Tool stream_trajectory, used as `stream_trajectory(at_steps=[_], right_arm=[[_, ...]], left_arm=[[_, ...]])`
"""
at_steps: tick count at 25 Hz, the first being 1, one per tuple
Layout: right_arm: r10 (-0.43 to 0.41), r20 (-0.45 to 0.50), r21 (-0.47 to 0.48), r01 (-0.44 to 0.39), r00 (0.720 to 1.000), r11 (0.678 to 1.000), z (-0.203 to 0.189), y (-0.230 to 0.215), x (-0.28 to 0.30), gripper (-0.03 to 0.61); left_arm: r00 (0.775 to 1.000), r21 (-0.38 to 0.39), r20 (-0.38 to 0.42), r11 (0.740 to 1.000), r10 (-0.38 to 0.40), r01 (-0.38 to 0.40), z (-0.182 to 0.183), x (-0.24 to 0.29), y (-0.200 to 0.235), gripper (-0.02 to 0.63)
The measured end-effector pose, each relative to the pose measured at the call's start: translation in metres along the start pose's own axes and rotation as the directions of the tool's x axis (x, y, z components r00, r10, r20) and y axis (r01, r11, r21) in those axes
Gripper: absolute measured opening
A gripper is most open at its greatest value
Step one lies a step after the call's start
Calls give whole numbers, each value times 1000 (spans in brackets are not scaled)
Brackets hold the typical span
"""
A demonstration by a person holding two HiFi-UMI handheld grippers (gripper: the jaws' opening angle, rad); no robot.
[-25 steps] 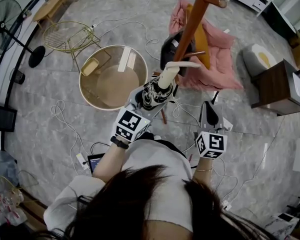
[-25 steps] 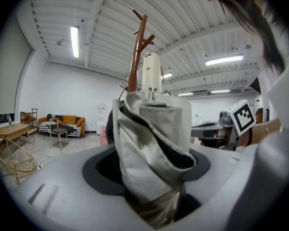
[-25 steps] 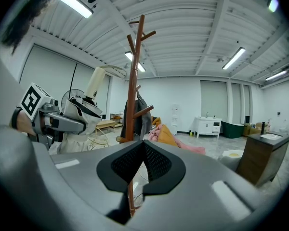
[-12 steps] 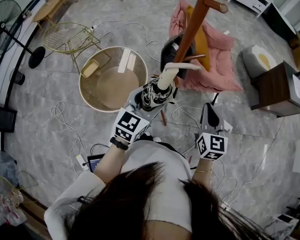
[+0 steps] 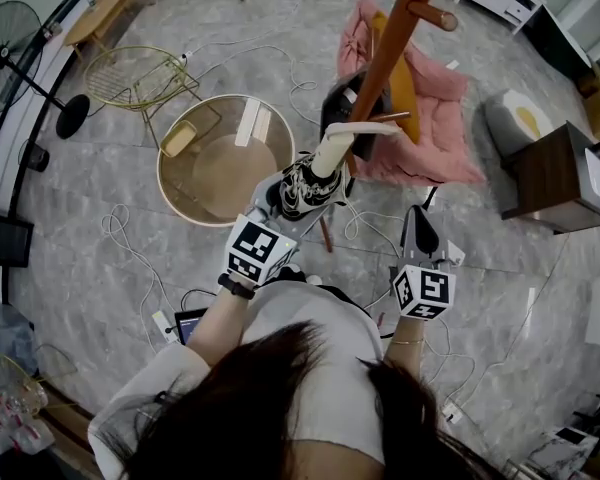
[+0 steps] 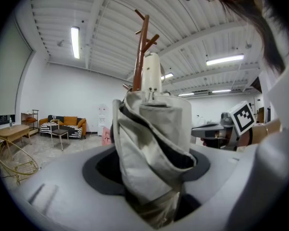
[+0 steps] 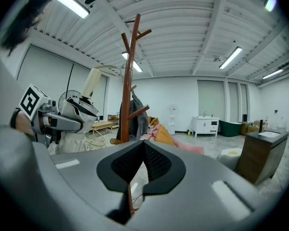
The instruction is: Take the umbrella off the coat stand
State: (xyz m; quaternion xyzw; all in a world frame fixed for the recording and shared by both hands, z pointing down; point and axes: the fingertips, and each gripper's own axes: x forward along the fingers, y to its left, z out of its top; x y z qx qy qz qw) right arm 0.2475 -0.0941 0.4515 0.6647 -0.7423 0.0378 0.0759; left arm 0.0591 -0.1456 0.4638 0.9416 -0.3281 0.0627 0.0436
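A folded umbrella (image 5: pixel 302 186) with a black-and-white canopy and a cream crook handle (image 5: pixel 332 148) stands upright in my left gripper (image 5: pixel 283 194), which is shut on its bundled fabric (image 6: pixel 154 143). The handle's hooked end lies close to the brown coat stand (image 5: pixel 385 43); I cannot tell whether it touches a peg. From the right gripper view the umbrella (image 7: pixel 79 114) is left of the stand's pole (image 7: pixel 130 81). My right gripper (image 5: pixel 418 218) hangs to the right, near the stand's foot. It is shut, its pads (image 7: pixel 135 155) meeting with nothing between them.
A dark jacket (image 5: pixel 342 103) hangs on the stand. Behind it is a pink blanket over an orange seat (image 5: pixel 435 118). A round wooden table (image 5: pixel 185 193) and a wire chair (image 5: pixel 140 73) stand to the left, a dark side table (image 5: pixel 555 178) to the right. Cables trail over the floor.
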Motion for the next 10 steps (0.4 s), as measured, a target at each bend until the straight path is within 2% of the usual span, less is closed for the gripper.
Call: stream_trajectory(at_steps=[10], right_arm=[[4,-16,1,-4,1000,1000,-5,4,3,2]], left_arm=[[1000,-3,-5,1000,12,-12,0,-2,8,336]])
